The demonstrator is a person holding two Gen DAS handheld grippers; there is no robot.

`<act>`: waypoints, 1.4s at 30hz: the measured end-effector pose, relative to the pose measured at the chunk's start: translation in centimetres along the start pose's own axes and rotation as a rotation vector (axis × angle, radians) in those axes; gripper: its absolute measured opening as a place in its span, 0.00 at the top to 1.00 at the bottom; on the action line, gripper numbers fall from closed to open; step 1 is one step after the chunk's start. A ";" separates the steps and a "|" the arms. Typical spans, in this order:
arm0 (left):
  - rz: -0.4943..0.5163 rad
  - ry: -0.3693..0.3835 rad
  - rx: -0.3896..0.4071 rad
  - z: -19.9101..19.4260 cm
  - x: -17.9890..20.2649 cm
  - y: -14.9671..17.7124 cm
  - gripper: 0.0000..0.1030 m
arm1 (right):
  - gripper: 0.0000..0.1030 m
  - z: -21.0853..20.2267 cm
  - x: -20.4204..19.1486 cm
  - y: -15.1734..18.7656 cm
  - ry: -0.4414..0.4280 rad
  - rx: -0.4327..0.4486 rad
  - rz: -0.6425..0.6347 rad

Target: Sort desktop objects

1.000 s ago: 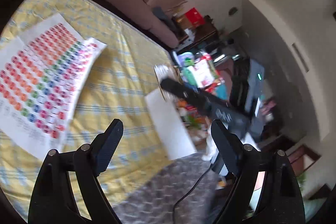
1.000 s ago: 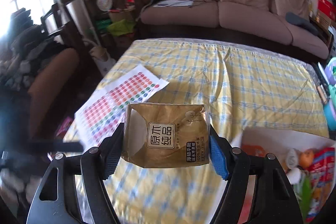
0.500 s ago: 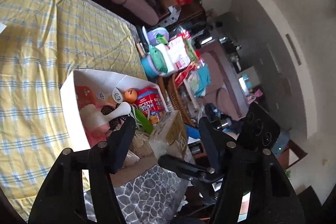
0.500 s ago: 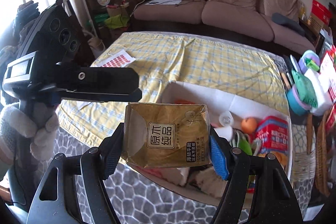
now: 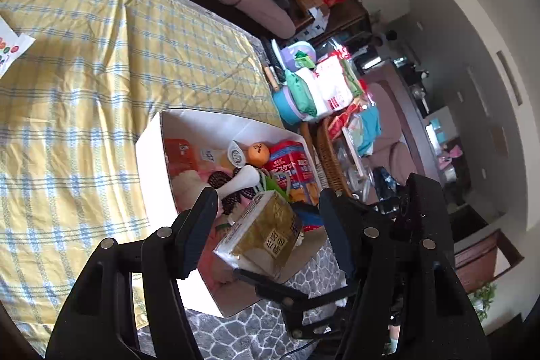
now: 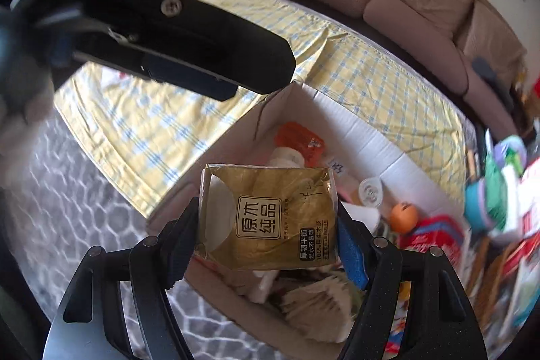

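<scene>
Two black plastic two-finger tools are shown, one per view. The left tool [image 5: 266, 225] is built of angular black struts with cut-out slots, joined by round silver screws, and ends in flat black fingers [image 5: 199, 221]. The right tool [image 6: 266, 238] has the same black frame and silver screws; one of its fingers is faced with a blue pad [image 6: 351, 255], the other with a dark pad.

The right tool [image 6: 268, 233] grips a gold tissue pack [image 6: 268, 220] (label facing the camera) above the white box [image 6: 378, 145].
</scene>
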State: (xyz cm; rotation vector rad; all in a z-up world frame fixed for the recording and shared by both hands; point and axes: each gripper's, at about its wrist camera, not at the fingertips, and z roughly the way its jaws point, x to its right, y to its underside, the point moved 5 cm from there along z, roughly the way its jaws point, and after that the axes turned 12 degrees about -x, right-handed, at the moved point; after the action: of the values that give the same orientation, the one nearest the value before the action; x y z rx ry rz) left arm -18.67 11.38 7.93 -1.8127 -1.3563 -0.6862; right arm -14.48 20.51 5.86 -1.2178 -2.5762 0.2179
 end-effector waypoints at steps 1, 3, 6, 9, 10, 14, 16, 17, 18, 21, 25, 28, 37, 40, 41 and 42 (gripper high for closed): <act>-0.002 -0.006 0.000 -0.1 -0.2 0.1 0.43 | 0.27 0.2 -0.1 -0.1 0.005 -0.014 -0.024; -0.004 -0.017 -0.001 -0.4 -0.5 0.3 0.43 | 0.27 0.3 -0.5 -0.3 0.000 -0.037 -0.067; -0.012 -0.015 -0.002 -0.8 -1.2 0.8 0.43 | 0.26 0.0 -1.2 -0.8 0.018 -0.013 -0.113; -0.022 -0.018 -0.009 -1.1 -1.9 1.3 0.43 | 0.25 -0.8 -1.4 -1.2 0.000 0.034 -0.093; -0.026 -0.018 -0.010 -1.1 -2.1 1.4 0.43 | 0.23 -1.0 -1.2 -1.6 -0.024 0.047 -0.074; -0.027 -0.020 -0.018 -1.1 -2.4 1.7 0.43 | 0.21 -2.2 0.4 -1.5 -0.107 0.112 0.025; -0.026 -0.024 -0.020 -1.1 -2.3 1.7 0.43 | 0.21 -2.9 1.4 -1.3 -0.131 0.136 0.072; -0.027 -0.024 -0.018 -1.1 -2.3 1.7 0.43 | 0.21 -3.2 1.9 -1.3 -0.127 0.140 0.099; -0.026 -0.020 -0.018 -1.1 -2.2 1.7 0.43 | 0.21 -3.2 3.1 -1.0 -0.126 0.124 0.165; -0.003 -0.034 -0.030 -0.9 -1.7 1.7 0.42 | 0.24 -2.5 5.5 0.2 -0.197 0.065 0.348; 0.101 -0.112 -0.073 0.2 0.3 1.8 0.43 | 0.46 -0.3 7.2 1.6 -0.350 0.018 0.509; 0.240 -0.250 -0.139 2.2 2.2 2.1 0.47 | 0.51 0.7 7.4 2.6 -0.404 0.033 0.551; 0.543 -0.584 -0.385 9.2 3.5 3.0 0.64 | 0.51 0.2 8.0 4.6 -0.469 0.075 0.619; 0.536 -0.622 -0.436 10.2 2.5 3.3 0.85 | 0.51 -0.7 7.8 4.7 -0.471 0.100 0.609; 0.531 -0.622 -0.436 10.3 2.4 3.2 0.85 | 0.51 -1.0 7.8 4.8 -0.475 0.111 0.607; 0.519 -0.621 -0.431 10.2 2.3 3.0 0.85 | 0.51 -1.4 7.8 4.9 -0.479 0.124 0.607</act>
State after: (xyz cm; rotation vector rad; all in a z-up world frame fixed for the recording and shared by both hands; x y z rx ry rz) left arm -15.36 20.60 3.16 -2.7444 -1.0520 -0.1301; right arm -15.20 29.68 7.40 -2.0715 -2.4039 0.8702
